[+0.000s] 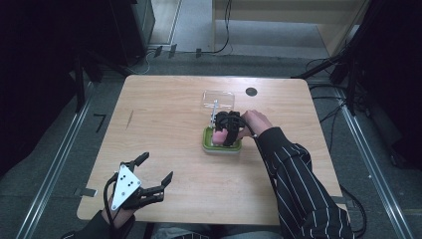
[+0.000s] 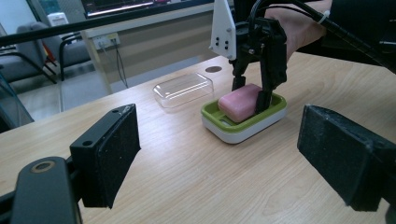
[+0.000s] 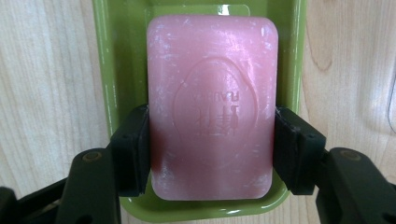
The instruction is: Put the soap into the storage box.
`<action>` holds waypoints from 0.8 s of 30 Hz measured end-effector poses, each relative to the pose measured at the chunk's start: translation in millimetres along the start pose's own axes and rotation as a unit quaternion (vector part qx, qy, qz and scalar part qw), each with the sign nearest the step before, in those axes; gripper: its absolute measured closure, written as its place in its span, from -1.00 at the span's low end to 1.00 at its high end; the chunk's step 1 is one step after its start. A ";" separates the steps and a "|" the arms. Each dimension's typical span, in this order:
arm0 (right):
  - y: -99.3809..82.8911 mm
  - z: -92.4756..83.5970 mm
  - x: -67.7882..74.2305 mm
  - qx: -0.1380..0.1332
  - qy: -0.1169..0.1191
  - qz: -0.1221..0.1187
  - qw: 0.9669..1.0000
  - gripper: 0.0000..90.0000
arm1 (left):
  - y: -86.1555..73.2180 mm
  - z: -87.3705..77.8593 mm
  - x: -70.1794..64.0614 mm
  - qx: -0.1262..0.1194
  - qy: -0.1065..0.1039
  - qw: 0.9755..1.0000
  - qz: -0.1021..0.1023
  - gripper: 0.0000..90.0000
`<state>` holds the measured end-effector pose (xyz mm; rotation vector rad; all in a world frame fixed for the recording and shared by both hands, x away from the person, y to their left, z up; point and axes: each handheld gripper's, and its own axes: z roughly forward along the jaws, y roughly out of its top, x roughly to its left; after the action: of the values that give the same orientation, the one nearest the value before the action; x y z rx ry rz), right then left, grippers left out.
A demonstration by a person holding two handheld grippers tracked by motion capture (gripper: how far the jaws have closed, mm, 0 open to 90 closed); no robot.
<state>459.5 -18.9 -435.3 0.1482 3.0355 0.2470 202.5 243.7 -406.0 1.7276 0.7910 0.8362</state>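
Observation:
A pink soap bar (image 3: pixel 211 102) lies in a green soap dish (image 3: pixel 106 70) with a white base, mid-table. My right gripper (image 3: pixel 211 154) points down over the dish, its pads pressed against the bar's two long sides. In the high view that gripper (image 1: pixel 225 130) sits over the dish (image 1: pixel 209 145). The left gripper view shows the soap (image 2: pixel 239 101) tilted in the dish (image 2: pixel 243 125), clamped by the right gripper (image 2: pixel 250 88). My left gripper (image 1: pixel 155 169) hovers near the table's front left edge, its jaws wide apart and empty; its pads (image 2: pixel 114 149) frame the scene.
A clear plastic lid (image 1: pixel 218 98) lies just beyond the dish, also seen as the lid (image 2: pixel 183 88) in the left gripper view. A dark round hole (image 1: pixel 251 91) marks the table's far side. Bare wood (image 1: pixel 159 119) spreads left of the dish.

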 end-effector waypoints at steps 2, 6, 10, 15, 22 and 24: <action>0.3 1.4 -0.1 0.003 -0.002 0.000 1.000 -0.13 | 0.0 -0.1 0.1 0.000 0.000 1.000 0.000 -0.70; 0.9 3.5 0.5 0.010 -0.004 -0.002 1.000 -0.13 | 0.0 -0.1 0.0 0.000 0.000 1.000 0.000 -0.70; 0.9 3.5 0.4 0.005 -0.003 -0.001 1.000 -0.13 | 0.0 0.0 -0.2 0.000 0.000 1.000 0.000 -0.70; 0.4 2.7 -0.2 0.006 -0.004 -0.002 1.000 -0.14 | 0.2 0.1 -0.2 0.002 0.000 1.000 0.001 -0.70; -1.5 -4.9 -1.8 0.001 -0.010 0.009 1.000 -0.21 | -0.1 0.8 -0.2 0.001 -0.001 1.000 -0.001 -0.70; -2.7 -6.5 -1.5 0.000 -0.008 0.014 1.000 -0.23 | 0.0 1.5 -0.6 0.002 -0.002 1.000 0.000 -0.70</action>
<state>460.1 -22.7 -429.3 0.1930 3.0202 0.2478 203.4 242.5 -406.5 1.7319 0.7906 0.8308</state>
